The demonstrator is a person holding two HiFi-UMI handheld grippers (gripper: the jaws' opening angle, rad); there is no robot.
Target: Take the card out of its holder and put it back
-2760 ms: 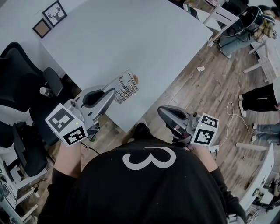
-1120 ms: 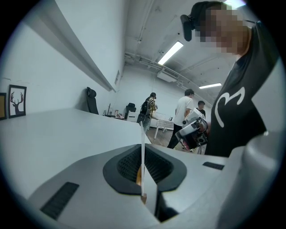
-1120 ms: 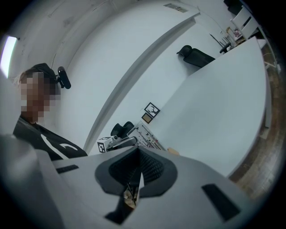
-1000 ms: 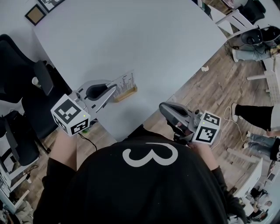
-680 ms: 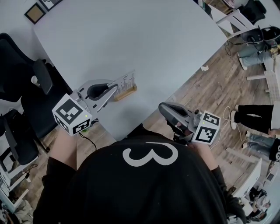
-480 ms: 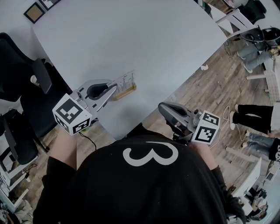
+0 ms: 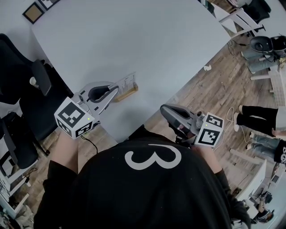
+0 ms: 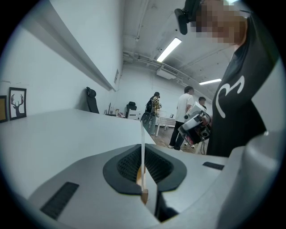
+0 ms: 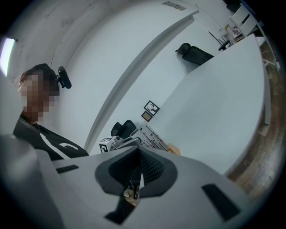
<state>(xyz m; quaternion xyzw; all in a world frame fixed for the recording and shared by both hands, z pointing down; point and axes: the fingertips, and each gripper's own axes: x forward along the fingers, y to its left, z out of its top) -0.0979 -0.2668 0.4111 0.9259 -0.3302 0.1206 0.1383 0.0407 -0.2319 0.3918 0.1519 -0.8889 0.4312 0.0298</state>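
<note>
A white printed card [image 7: 127, 82] stands in a small wooden holder [image 7: 127, 94] near the front left edge of the white table [image 7: 134, 36]. My left gripper [image 7: 117, 90] reaches the card from the left and is shut on its near edge. In the left gripper view the card [image 8: 142, 147] shows edge-on between the jaws [image 8: 145, 197], with the holder [image 8: 143, 195] at its foot. My right gripper [image 7: 162, 109] hangs off the table's front edge, shut with nothing in it [image 9: 136, 188]. From there the card [image 9: 154, 136] and holder [image 9: 174, 150] show across the table.
Black office chairs [image 7: 20, 85] stand left of the table. Two small picture frames [image 7: 34, 13] lie at its far left corner. Wooden floor to the right has a paper scrap [image 7: 206, 68], a cable [image 7: 232, 117] and people's legs [image 7: 259, 115].
2.8 s ago the left gripper held the card tilted near the table edge. Since 1.0 s ago it stands upright in the holder; the grippers have barely moved.
</note>
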